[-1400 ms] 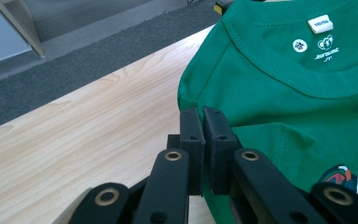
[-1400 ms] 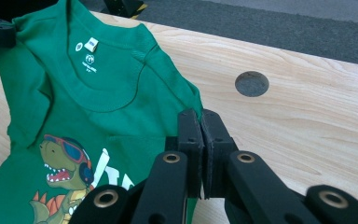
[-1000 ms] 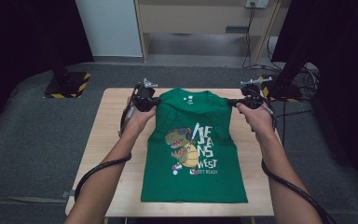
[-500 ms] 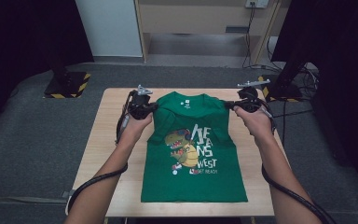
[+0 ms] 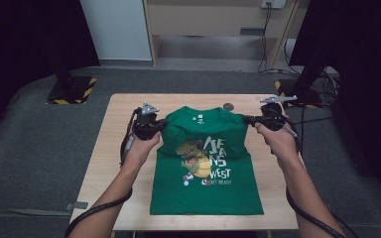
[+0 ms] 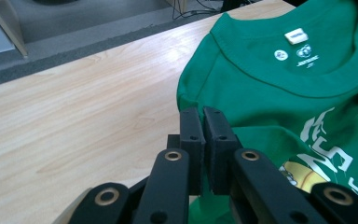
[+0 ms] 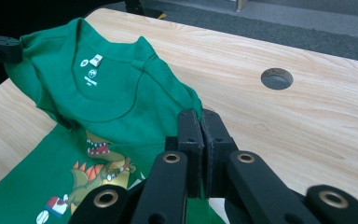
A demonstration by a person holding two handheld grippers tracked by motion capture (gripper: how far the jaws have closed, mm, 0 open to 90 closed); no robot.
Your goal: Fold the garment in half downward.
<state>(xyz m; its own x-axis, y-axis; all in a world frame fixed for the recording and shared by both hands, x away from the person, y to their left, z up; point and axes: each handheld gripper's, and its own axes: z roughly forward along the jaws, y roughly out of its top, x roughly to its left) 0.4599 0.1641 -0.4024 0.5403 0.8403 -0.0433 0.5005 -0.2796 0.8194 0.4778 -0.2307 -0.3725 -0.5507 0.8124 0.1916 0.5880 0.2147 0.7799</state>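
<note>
1. Green T-shirt [image 5: 206, 163] lies mid-table, collar toward the far edge.
2. Left gripper [image 5: 162, 124] and right gripper [image 5: 247, 119] each clamp a shoulder.
3. Fold evenly: keep both shoulders level.

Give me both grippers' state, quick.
Left gripper: shut on the green T-shirt at one shoulder.
Right gripper: shut on its other shoulder.

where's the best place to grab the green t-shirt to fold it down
Pinch the green t-shirt at its two shoulder corners, coming in from each outer side. It lies face up, hem toward the person, so the shoulders are free edges. The left hand-held gripper and right hand-held gripper are already shut on those corners, lifting the top off the table.
</note>
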